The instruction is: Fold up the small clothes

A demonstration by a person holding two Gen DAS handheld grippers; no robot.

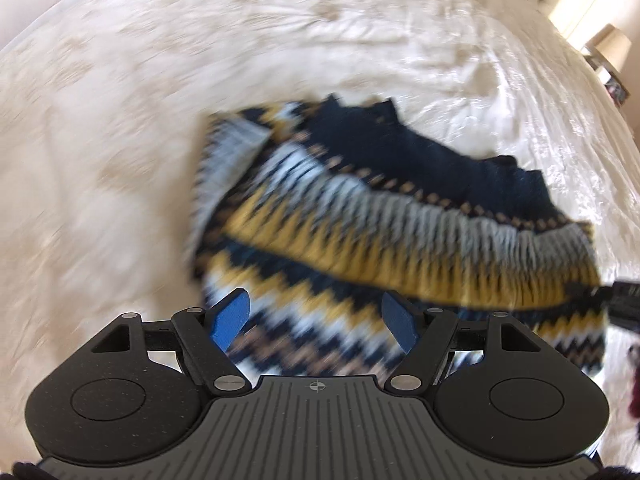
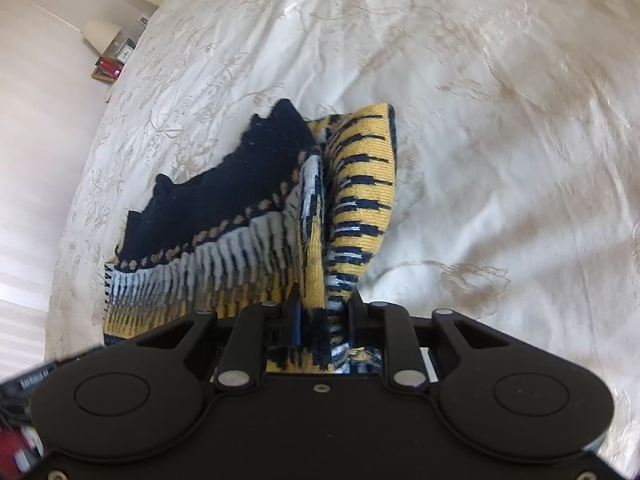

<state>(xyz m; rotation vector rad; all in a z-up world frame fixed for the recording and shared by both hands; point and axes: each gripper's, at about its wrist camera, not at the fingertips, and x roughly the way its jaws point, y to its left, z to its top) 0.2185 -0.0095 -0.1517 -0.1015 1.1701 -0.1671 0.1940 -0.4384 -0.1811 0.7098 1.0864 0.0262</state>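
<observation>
Your left gripper (image 1: 316,322) has its two blue-padded fingers (image 1: 231,320) spread wide apart, with nothing between them; they hover above the zigzag-patterned lower part of the small navy, mustard-yellow and pale-grey knitted sweater (image 1: 360,224). Your right gripper (image 2: 322,320) has its fingers drawn close together, pinching a bunched fold of that same sweater (image 2: 248,232), so the yellow-and-navy striped knit rises in a ridge straight ahead of the pads and a bit of it is squeezed back between the black finger arms.

In the left wrist view the sweater lies partly doubled over: a band of grey and yellow fringe-like pattern crosses above the zigzag section, and the plain navy part with a scalloped edge sits beyond it. At the right edge of that view the dark tip of your right gripper (image 1: 624,300) meets the sweater's edge. This view is blurred, so fine detail of the knit is hard to read.

The sweater rests on a cream bedspread with a pale embroidered floral pattern (image 2: 500,140), wrinkled around the garment. Past the bed's far edge stands a small lamp with a cream shade (image 2: 101,34), and a red object (image 2: 110,68) sits just beside it.
</observation>
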